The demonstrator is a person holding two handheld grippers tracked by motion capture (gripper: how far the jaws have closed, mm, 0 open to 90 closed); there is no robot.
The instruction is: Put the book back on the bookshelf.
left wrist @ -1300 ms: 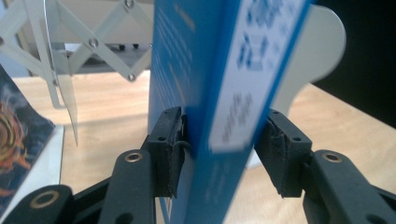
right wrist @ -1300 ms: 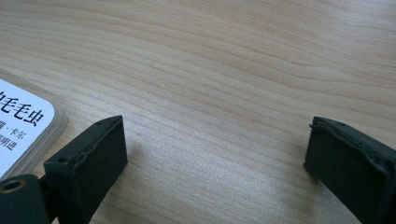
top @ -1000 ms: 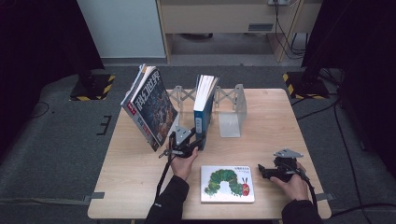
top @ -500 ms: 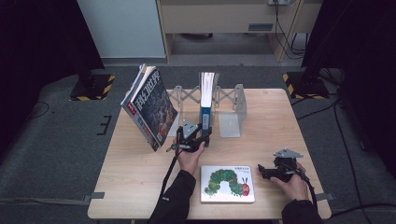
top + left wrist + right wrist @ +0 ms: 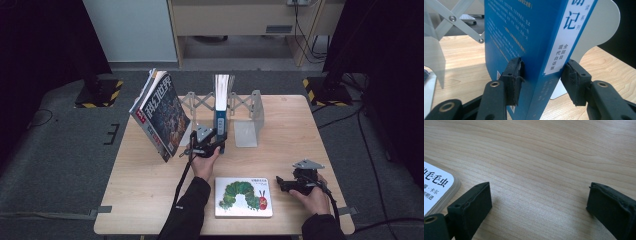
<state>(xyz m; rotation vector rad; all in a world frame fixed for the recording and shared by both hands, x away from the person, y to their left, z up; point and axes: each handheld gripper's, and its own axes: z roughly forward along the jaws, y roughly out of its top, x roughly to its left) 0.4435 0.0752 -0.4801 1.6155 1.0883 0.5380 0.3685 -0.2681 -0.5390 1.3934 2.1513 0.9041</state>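
We have the left claw [image 5: 216,141] at the foot of the blue book [image 5: 220,102], which stands upright in the rack [image 5: 252,107] with its long axis vertical and its spine facing us at 6 o'clock. In the left claw view the book [image 5: 529,50] sits between the pads [image 5: 515,77]; the left pad touches the cover, while the right one looks just off the spine, and the jaws have just been opening, so we judge the grip to be letting go rather than clamped. The book lies at 12 o'clock from this claw, so a straight pull back toward 6 should clear it. The right claw [image 5: 283,184] rests on the bench [image 5: 150,200], jaws wide apart and empty, with the caterpillar book [image 5: 243,196] just beside it at 9 o'clock, so we count the right hand nearer to that.
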